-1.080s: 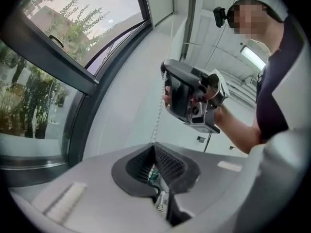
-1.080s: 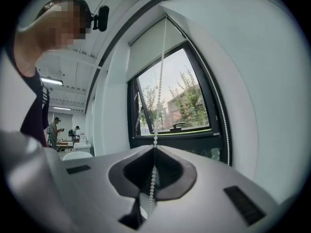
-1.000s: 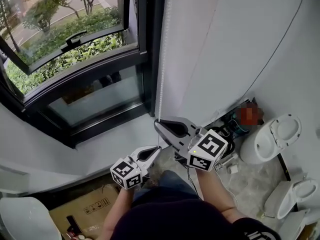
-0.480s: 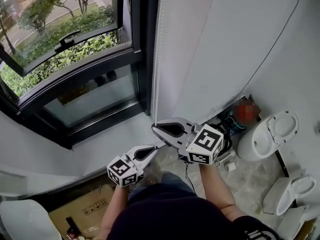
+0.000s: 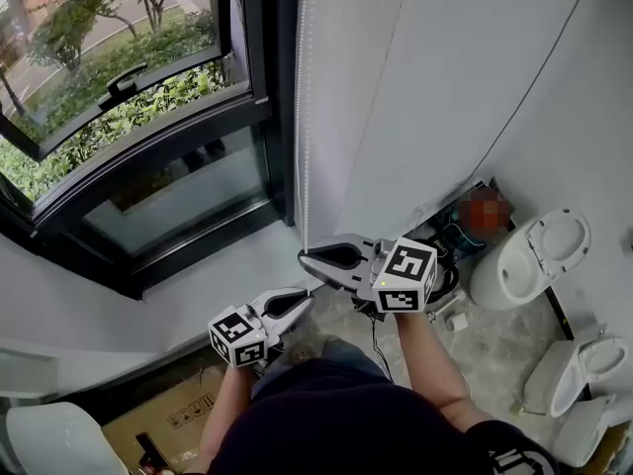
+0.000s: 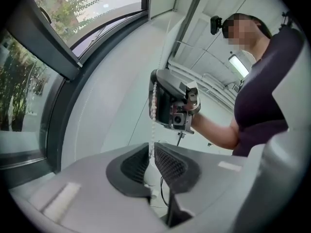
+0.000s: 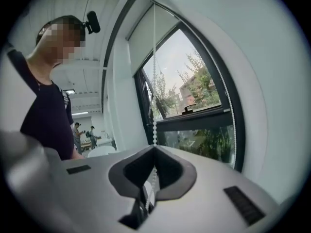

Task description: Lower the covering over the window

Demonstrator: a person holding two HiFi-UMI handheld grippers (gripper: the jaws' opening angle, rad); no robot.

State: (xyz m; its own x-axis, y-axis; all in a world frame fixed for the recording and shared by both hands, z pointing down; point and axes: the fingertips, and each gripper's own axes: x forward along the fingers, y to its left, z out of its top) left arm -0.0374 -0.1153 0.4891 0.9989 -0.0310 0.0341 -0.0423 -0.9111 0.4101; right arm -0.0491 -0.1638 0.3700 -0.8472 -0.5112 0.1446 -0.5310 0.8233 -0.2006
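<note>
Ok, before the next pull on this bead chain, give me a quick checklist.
1. Right gripper shut on bead chain: ok.
2. Left gripper shut on the same chain, lower down: ok.
3. Chain straight between the two grippers, no tangle: ok.
4. Window covered: not ok, glass bare.
5. Room to pull downward: cannot tell.

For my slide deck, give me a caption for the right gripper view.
Right gripper shut on the blind's bead chain, with the window behind.
</note>
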